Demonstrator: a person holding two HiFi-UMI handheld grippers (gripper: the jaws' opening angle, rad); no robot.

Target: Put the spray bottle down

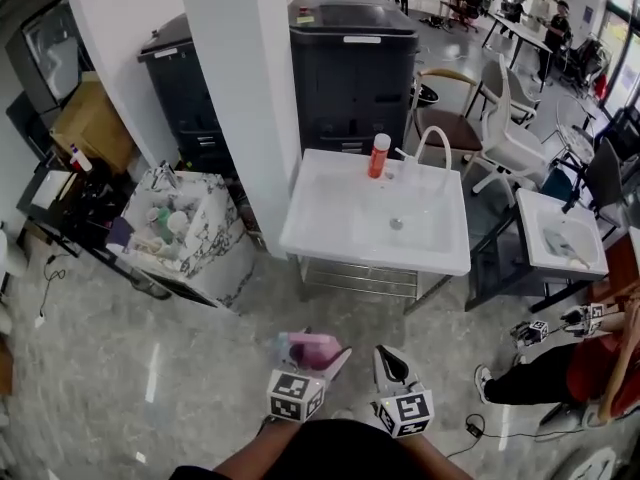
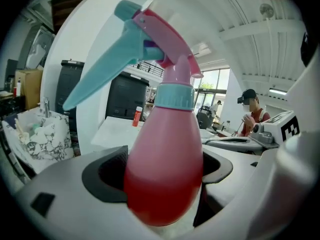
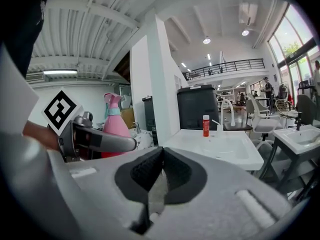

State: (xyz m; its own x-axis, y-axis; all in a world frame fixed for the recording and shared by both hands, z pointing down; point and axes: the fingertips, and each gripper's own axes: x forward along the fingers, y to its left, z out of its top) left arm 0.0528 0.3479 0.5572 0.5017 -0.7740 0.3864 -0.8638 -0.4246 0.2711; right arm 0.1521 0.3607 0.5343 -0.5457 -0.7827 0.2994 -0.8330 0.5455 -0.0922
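A pink spray bottle (image 2: 167, 134) with a teal trigger and collar stands upright between the jaws of my left gripper (image 2: 162, 173), whose black pads press on its round body from both sides. In the head view that bottle (image 1: 305, 344) is held low over the floor by the left gripper (image 1: 313, 352), well in front of the white sink (image 1: 330, 236). Beside it, my right gripper (image 1: 392, 366) is shut with nothing in it; in its own view the right gripper (image 3: 161, 173) has its pads meeting, and the bottle (image 3: 115, 126) shows at the left.
An orange-red bottle (image 1: 379, 155) and a curved tap (image 1: 432, 140) stand at the sink's back edge. A white pillar (image 1: 245, 88) rises left of it, with a marbled bin of clutter (image 1: 185, 230) beside. Behind are a black cabinet (image 1: 352, 68) and chairs (image 1: 505, 128); a second basin (image 1: 560, 230) and a person's leg (image 1: 530, 378) at right.
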